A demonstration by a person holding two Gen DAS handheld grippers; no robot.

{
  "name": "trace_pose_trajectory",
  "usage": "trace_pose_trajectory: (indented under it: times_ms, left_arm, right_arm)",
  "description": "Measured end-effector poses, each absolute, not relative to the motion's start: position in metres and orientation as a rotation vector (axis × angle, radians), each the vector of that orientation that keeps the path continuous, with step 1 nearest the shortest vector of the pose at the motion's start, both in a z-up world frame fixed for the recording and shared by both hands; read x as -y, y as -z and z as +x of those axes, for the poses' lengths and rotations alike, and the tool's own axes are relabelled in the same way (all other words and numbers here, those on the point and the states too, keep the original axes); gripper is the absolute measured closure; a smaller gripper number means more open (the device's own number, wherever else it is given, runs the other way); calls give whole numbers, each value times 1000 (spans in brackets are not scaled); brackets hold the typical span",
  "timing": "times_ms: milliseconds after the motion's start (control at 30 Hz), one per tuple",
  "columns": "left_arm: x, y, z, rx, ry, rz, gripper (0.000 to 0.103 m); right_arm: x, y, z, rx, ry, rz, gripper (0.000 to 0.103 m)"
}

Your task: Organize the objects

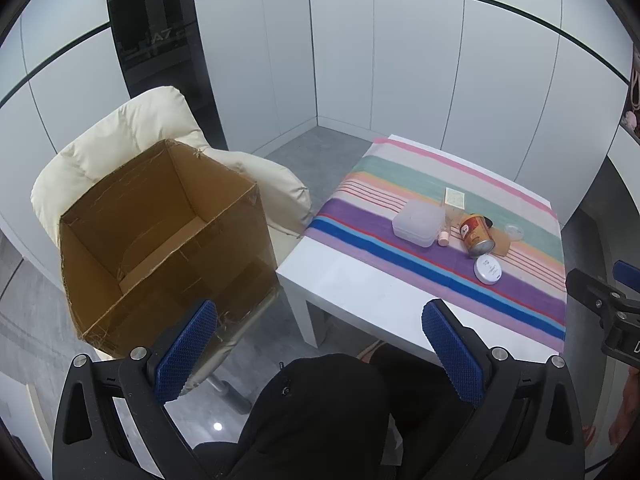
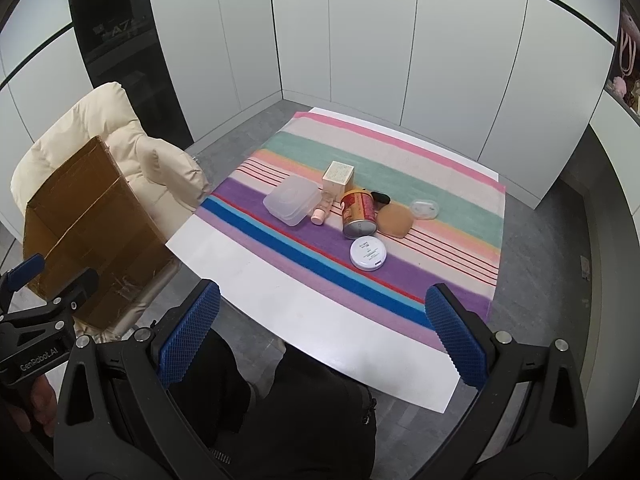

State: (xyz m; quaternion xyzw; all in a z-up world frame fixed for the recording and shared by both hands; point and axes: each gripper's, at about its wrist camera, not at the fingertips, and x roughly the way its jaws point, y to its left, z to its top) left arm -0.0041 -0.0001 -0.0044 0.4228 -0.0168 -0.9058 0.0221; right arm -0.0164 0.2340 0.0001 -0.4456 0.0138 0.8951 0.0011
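Nothing is picked yet: the left claw [image 1: 320, 344] and right claw [image 2: 322, 334] both hang released, off the tabletop's [image 2: 280, 280] near edge. The objects (red can [image 2: 359, 213], white compact [image 2: 368, 254]) cluster mid-tabletop; the next move calls for reaching in, then carrying one to the cardboard box [image 1: 160, 232] past the left edge.

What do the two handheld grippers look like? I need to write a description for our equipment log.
Both match. The left gripper and right gripper each have a black frame with silver bolts and two fingers faced with blue waffle-textured pads. White "GenRobot.AI" lettering shows on the left gripper's body in the right wrist view. No cables are visible. The person wears dark clothing.
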Motion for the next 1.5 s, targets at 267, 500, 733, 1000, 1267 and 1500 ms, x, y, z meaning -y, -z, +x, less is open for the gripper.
trace_pose_trajectory:
  times_ms: [267,500,733,1000,1267,1500]
  left_arm:
    - [0,5,-5,50,2805,1319,0]
    - [0,5,-5,49,2807,1320,0]
    - [0,6,-5,45,2802,1315,0]
    - [-1,8,-4,42,2797,1326,0]
    - [-2,9,-4,39,2798,1331,0]
    - [-2,9,-5,36,2797,1335,0]
  right_arm:
    - [-234,0,-17,-39,-2808,-1394,0]
    - [-234,-1,-17,-41,-2808,-1395,0]
    - [-233,1,-18,-34,-2812,-1395,0]
    - [-232,0,-17,-34,-2812,-1396,0]
    - [-231,0,-17,-25,-2812,-1392,0]
    - [-232,0,-17,-23,-2812,-1388,0]
